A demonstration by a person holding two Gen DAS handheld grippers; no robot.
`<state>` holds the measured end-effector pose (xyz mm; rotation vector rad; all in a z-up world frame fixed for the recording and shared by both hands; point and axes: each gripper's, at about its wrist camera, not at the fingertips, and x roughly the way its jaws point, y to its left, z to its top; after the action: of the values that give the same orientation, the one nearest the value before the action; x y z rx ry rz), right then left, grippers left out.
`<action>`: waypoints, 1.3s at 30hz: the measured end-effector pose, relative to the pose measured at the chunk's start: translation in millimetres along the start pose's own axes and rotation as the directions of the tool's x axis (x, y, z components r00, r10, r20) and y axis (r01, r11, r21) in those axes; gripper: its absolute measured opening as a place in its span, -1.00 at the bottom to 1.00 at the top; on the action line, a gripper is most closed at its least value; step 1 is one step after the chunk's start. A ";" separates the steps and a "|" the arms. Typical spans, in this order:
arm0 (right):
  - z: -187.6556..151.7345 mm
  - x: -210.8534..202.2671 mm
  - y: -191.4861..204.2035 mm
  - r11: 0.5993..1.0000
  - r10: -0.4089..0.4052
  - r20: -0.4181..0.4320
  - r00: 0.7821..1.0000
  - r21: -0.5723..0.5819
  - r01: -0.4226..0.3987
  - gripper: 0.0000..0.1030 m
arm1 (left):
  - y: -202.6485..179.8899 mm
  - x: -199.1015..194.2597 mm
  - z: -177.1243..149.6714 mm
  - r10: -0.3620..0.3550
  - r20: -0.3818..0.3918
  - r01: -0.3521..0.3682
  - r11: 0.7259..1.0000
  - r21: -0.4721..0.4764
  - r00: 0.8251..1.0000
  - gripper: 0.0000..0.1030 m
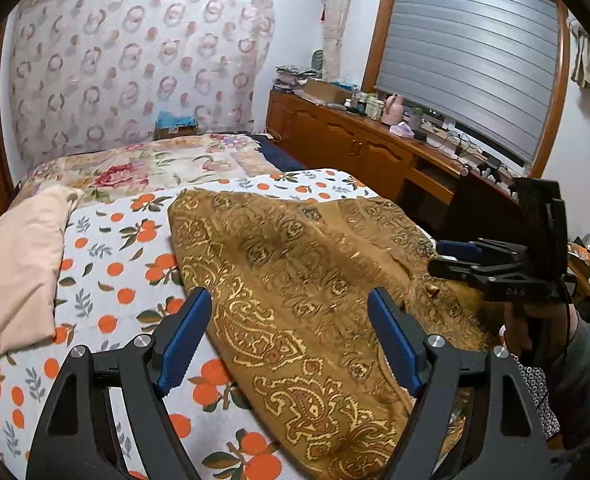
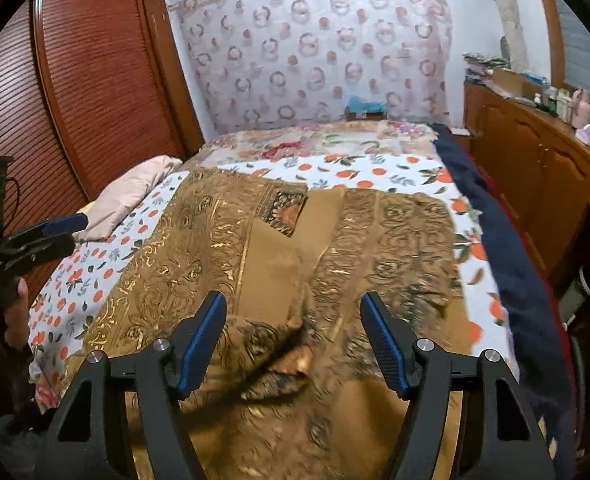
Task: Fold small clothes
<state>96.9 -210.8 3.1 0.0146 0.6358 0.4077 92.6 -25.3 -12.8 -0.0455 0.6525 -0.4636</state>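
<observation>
- bedroom setting: a bed (image 1: pixel 143 240) covered by a white sheet printed with oranges and leaves, a floral quilt (image 1: pixel 143 168) further back, and a patterned curtain (image 1: pixel 135 64) with ring motifs hanging behind it.
- along the right of the left wrist view runs a wooden cabinet (image 1: pixel 335 136) with bottles and small clutter on its top, under a window with a grey blind (image 1: pixel 471 56).
- a reddish louvered wardrobe (image 2: pixel 95 72) stands to the left in the right wrist view.
- a pale pink pillow (image 1: pixel 15 264) lies at the left edge of the bed, apart from the garment.
- the brown paisley garment (image 1: pixel 295 280) with gold print lies spread over the orange-print sheet, mid-bed, reaching to the near edge; its near part is bunched and blurred in the right wrist view.
- left gripper (image 1: pixel 291 340): released, its blue pads wide apart, hovering above the garment's left edge with nothing pinched between them.
- right gripper (image 2: pixel 293 342): also released, jaws apart over the garment's crumpled near part; no cloth is clamped.
- the right gripper shows from the side in the left wrist view, held by a hand (image 1: pixel 535 320) in a dark sleeve.
- faint letters are moulded on the right gripper's black body in the left wrist view, too small to read surely; no other writing or brand is legible.
</observation>
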 end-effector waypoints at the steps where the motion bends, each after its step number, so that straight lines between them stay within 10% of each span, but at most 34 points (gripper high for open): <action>1: 1.1 5.8 1.3 1.000 0.004 -0.013 1.000 -0.002 -0.004 0.35 | 1.1 0.6 -1.9 0.002 -0.002 -0.002 1.000 -0.004 1.000 0.57; 25: -1.8 58.9 15.3 0.999 0.010 -0.147 0.989 -0.034 -0.015 -0.04 | 2.1 14.2 -24.8 0.037 -0.055 -0.037 0.999 0.006 0.998 0.57; 30: -2.4 60.3 18.8 0.998 0.024 -0.149 0.989 -0.054 -0.032 -0.60 | 1.0 14.2 -27.0 0.040 -0.057 -0.039 0.999 0.009 0.998 0.57; 39: 6.0 3.7 36.7 0.993 0.023 0.058 0.998 -0.115 -0.016 -0.91 | 3.2 7.7 -25.7 0.041 -0.026 -0.041 0.999 -0.016 0.999 0.57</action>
<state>89.6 -175.0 10.9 -0.0760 0.5534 0.4610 84.0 -23.1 -38.3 -0.0420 0.6808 -0.4199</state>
